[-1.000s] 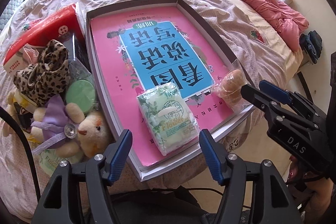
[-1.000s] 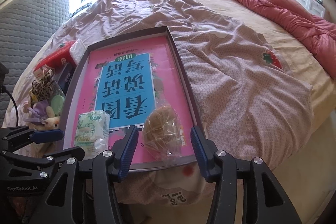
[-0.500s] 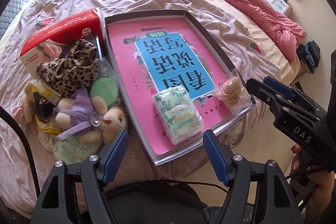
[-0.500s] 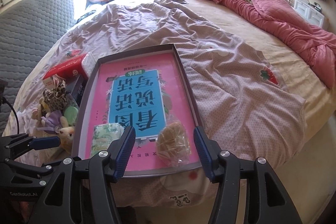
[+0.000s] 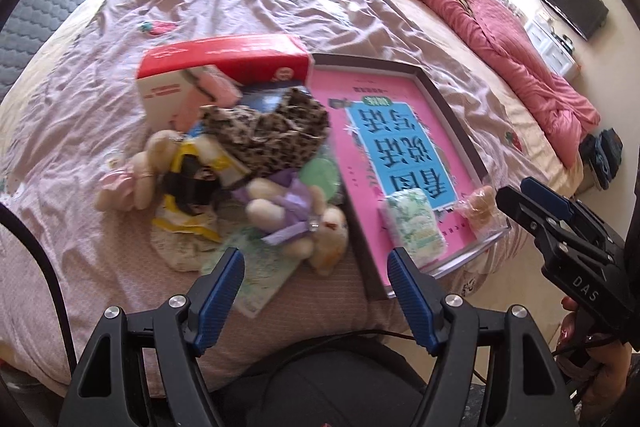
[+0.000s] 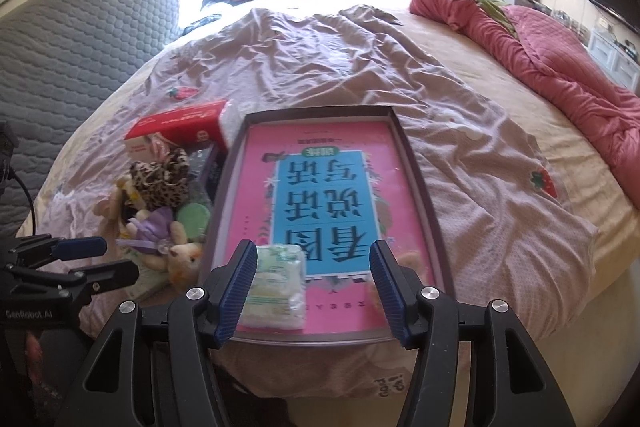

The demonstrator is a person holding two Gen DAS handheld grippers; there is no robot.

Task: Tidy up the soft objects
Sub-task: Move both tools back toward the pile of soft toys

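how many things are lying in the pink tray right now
2: a white-and-green soft tissue pack and a clear-wrapped brown bun, side by side at the near end of the shallow pink tray. Nothing else shows inside.

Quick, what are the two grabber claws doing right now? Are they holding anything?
Left gripper: open, holding nothing; its jaws just opened wider.
Right gripper: open, holding nothing; its jaws just opened wider.

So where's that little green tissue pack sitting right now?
The green tissue pack lies inside the pink-lined tray, at its near edge, with the wrapped bun to its right and the plush rabbit just outside the tray's left rim.
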